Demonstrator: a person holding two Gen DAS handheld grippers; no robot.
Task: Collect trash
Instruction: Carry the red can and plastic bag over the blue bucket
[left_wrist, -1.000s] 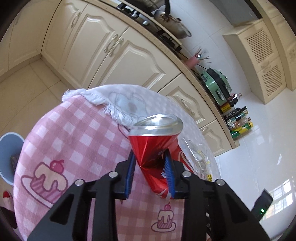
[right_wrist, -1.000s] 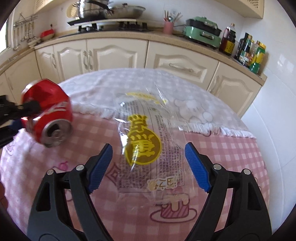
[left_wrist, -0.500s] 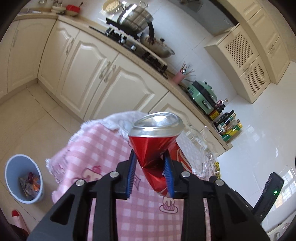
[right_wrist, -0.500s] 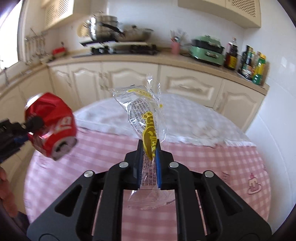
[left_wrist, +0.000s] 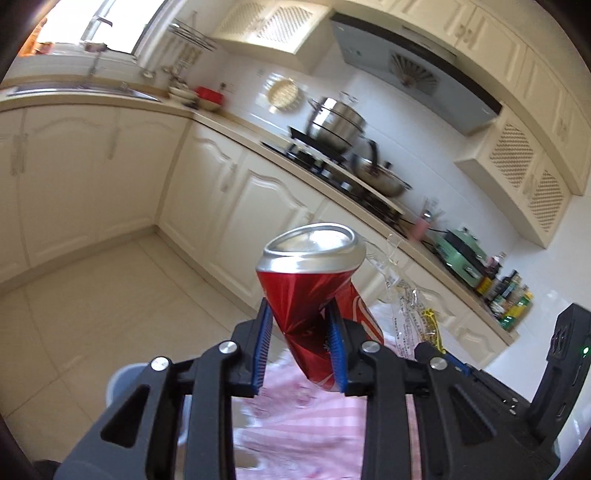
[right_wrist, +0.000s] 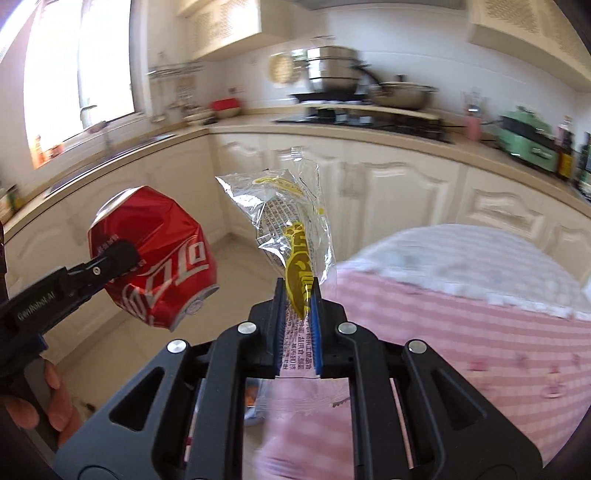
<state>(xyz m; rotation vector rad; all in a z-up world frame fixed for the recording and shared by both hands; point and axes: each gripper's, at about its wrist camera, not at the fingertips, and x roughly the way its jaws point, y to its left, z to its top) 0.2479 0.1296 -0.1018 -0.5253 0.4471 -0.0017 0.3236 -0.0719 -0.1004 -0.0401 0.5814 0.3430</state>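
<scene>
Now carrying | left gripper (left_wrist: 301, 345) pinching crushed red can (left_wrist: 314, 291) | right gripper (right_wrist: 298, 325) pinching clear wrapper (right_wrist: 284, 229) | I'm judging binning remains.

1. We see a round table (right_wrist: 461, 332) under a pink checked cloth (right_wrist: 424, 369), a white fringed cloth (right_wrist: 480, 254) over its far part.
2. Nothing else shows on the cloth.
3. Beige tiled floor (left_wrist: 92, 314) beside it; a bin (left_wrist: 118, 384) stands there, mostly hidden.
</scene>
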